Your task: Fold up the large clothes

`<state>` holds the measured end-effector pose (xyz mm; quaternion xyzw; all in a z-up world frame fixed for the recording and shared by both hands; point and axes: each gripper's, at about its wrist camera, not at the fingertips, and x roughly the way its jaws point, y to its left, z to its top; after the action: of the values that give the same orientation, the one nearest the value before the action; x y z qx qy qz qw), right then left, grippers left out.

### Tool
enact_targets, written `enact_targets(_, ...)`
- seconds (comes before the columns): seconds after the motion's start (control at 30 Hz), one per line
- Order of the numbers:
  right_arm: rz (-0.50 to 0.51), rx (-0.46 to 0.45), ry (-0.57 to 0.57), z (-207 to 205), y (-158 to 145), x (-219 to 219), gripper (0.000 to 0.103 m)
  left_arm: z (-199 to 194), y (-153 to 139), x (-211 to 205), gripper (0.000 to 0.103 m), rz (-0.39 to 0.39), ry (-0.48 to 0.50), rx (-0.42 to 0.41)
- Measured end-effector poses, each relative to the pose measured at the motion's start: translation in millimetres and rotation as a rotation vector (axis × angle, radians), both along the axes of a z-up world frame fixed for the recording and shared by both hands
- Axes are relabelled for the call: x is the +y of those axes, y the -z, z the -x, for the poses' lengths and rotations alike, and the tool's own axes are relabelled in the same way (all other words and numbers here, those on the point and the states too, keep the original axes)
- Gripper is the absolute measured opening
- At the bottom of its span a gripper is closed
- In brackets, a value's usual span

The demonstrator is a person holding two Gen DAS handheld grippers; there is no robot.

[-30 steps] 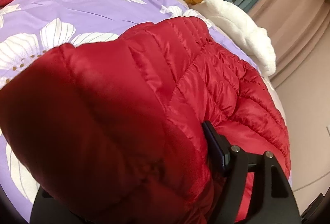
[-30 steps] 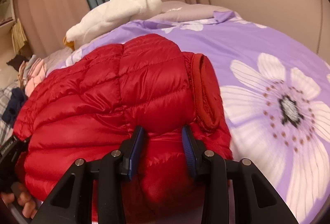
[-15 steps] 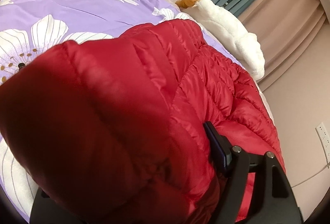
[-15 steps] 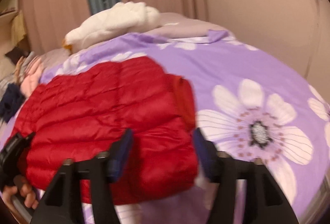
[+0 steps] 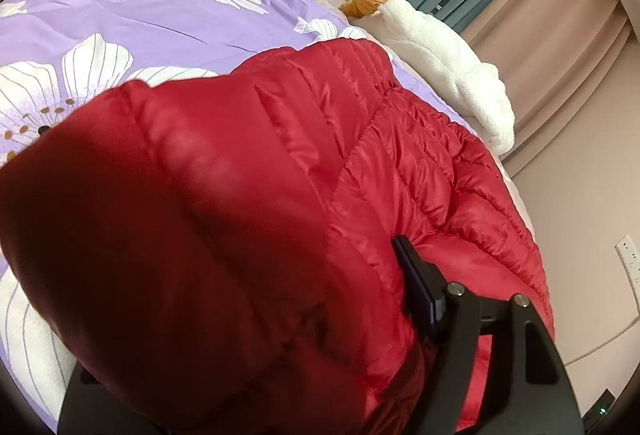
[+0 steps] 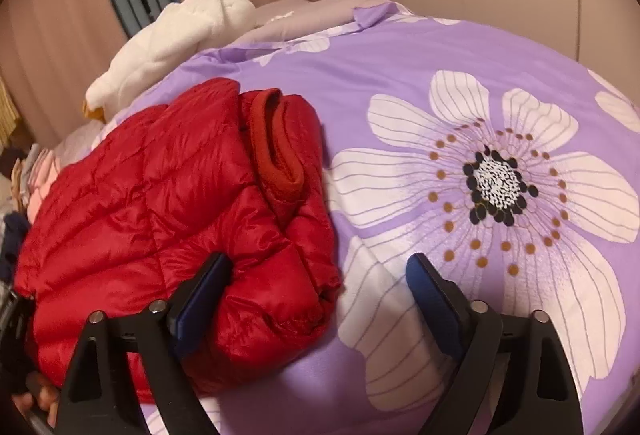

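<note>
- Jacket [image 6: 152,219], red and quilted, is lying folded on the bed [image 6: 400,47], its long axis running away from the person toward the white plush toy [image 6: 172,39].
- Right gripper [image 6: 320,287] is hanging at the jacket's near corner with fingers [image 6: 208,287] spread wide, one resting on the fabric, nothing pinched.
- Left gripper [image 5: 340,295] is sitting closer, buried in the jacket's bulk; its jaws are closing slightly, and the fabric is bunching against the one visible finger [image 5: 416,279].
- No brand, label or writing is showing anywhere.
</note>
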<state>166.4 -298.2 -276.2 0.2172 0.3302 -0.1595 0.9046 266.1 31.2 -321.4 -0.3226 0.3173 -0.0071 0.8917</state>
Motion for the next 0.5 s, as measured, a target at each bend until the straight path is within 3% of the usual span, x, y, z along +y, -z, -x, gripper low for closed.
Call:
enact_targets(0.07,-0.021,-0.027,-0.033,1,0,1,0.072,-1,-4,-5,0.071,-0.042,-0.010,0.016)
enact_targets(0.13,-0.023,-0.037,-0.055,1,-3,0,0.061,-2,-15,-18,0.063,-0.150,-0.019,0.030)
enact_targets(0.27,0.033,0.002,-0.092,-10,-3,11,0.056,9,-46,-60,0.041,-0.497,-0.019,-0.035)
enact_targets(0.37,0.012,0.005,-0.096,-9,-1,8,0.056,23,-64,-89,0.034,-0.714,-0.008,-0.122)
enact_targets(0.43,-0.002,-0.002,-0.097,-7,0,6,0.056,32,-77,-95,0.031,-0.726,0.008,-0.168)
enact_targets(0.5,0.002,0.000,-0.095,-8,1,6,0.056,42,-96,-93,0.031,-0.656,0.032,-0.225)
